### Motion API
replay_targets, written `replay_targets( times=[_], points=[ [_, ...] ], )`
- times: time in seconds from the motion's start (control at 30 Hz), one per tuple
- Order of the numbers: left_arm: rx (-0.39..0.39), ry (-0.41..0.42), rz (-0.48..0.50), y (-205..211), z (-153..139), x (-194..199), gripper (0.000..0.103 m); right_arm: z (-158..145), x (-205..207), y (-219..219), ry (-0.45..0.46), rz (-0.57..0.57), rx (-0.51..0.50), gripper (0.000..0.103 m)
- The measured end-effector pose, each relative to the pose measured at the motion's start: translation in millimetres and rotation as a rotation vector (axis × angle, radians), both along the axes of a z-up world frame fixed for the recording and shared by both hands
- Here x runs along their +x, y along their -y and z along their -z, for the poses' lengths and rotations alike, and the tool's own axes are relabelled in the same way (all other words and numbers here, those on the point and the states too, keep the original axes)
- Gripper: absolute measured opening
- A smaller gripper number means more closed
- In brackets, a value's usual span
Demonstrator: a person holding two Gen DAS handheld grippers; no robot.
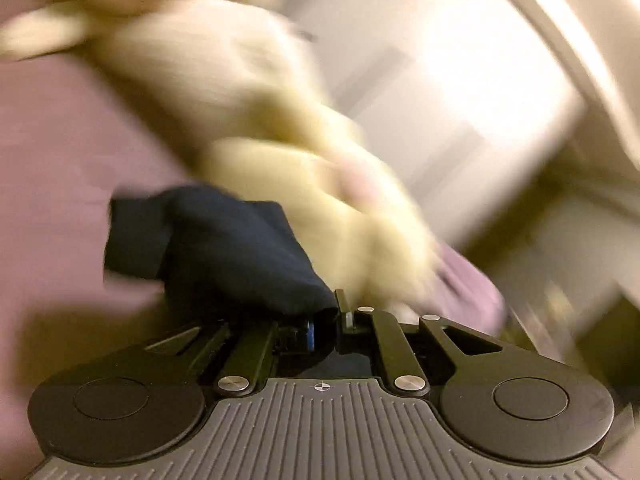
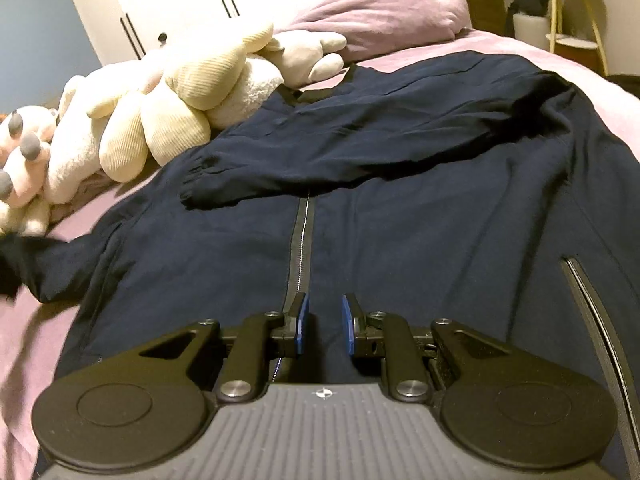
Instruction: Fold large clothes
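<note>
Jacket: a dark navy jacket (image 2: pixel 400 216) lies spread flat on the bed, front side up, covering most of the middle of it.
Zip: a closed zip (image 2: pixel 301 240) runs down the centre of the jacket toward the near edge of the bed.
Folded sleeve: one sleeve (image 2: pixel 360 152) lies folded across the chest, its cuff resting just past the zip.
Other sleeve: the second sleeve (image 1: pixel 224 248) is lifted off the bed, its end bunched at the left hand-held gripper.
Left hand-held gripper: the left hand-held gripper (image 1: pixel 326 312) has its jaws clamped together on the navy sleeve fabric; the view from it is smeared by motion blur.
Right hand-held gripper: the right hand-held gripper (image 2: pixel 325 324) hangs over the lower front of the jacket beside the zip, its blue pads (image 2: pixel 348 328) a small gap apart with nothing pinched between them.
Bed: the bed (image 2: pixel 24 352) has a mauve cover.
Plush toys: a heap of cream plush toys (image 2: pixel 168 112) sits along the bed's far left edge, touching the jacket's shoulder.
Pillow: a mauve pillow (image 2: pixel 384 8) lies at the far end.
</note>
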State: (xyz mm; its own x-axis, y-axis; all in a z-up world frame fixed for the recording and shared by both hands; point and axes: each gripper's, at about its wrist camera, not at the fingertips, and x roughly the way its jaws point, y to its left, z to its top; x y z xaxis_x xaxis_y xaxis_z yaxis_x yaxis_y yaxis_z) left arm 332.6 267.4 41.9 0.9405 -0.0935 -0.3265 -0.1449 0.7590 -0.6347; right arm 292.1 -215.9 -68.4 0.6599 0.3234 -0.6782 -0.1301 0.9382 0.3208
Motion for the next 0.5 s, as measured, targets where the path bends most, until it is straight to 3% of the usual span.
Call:
replay_targets(
  times=[0.07, 0.13, 0.17, 0.2, 0.33, 0.5],
  points=[
    [0.071, -0.004, 0.121, 59.6, -5.2, 24.6, 0.015, -2.2, -2.4, 5.1, -0.002, 0.014, 0.019, 0.018],
    [0.145, -0.038, 0.19, 113.1, 2.5, 44.7, 0.039, -4.9, -4.7, 11.2, 0.0, 0.025, 0.03, 0.018],
    [0.168, -0.054, 0.212, 137.6, 11.6, 51.5, 0.072, -5.9, -5.9, 15.4, 0.001, 0.028, 0.037, 0.018],
    [0.186, -0.063, 0.22, 155.4, 20.6, 57.6, 0.093, -6.6, -6.8, 19.1, 0.003, 0.032, 0.042, 0.018],
    [0.2, -0.125, 0.202, 178.4, 53.6, 52.7, 0.095, -8.6, -10.2, 36.3, 0.003, 0.046, 0.049, 0.018],
    [0.216, -0.22, -0.04, 151.4, 94.9, 7.0, 0.097, -8.8, -4.4, 57.0, -0.02, 0.059, 0.11, 0.018]
  ],
)
